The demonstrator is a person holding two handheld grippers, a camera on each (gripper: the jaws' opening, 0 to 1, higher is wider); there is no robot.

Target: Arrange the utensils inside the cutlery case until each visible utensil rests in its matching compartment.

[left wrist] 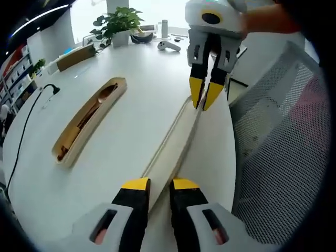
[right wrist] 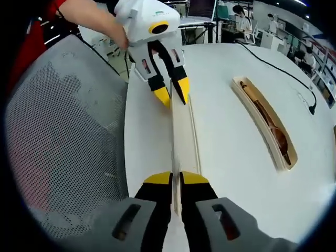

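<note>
A long pale wooden lid (left wrist: 176, 142) hangs over the white table (left wrist: 121, 152), held at both ends. My left gripper (left wrist: 160, 184) is shut on its near end, and my right gripper (left wrist: 205, 97) pinches the far end. In the right gripper view the same lid (right wrist: 184, 131) runs from my right gripper (right wrist: 176, 178) up to the left gripper (right wrist: 173, 94). The open wooden cutlery case (left wrist: 84, 144) lies apart on the table with brown wooden utensils (left wrist: 105, 93) inside. It also lies at the right of the right gripper view as the case (right wrist: 286, 163) with its utensils (right wrist: 278, 137).
A grey mesh chair (left wrist: 283, 157) (right wrist: 63, 131) stands against the table edge beside the lid. A black cable (left wrist: 31, 110) (right wrist: 278, 65) crosses the table beyond the case. A potted plant (left wrist: 119, 23) and a white controller (left wrist: 169, 46) sit at the far end.
</note>
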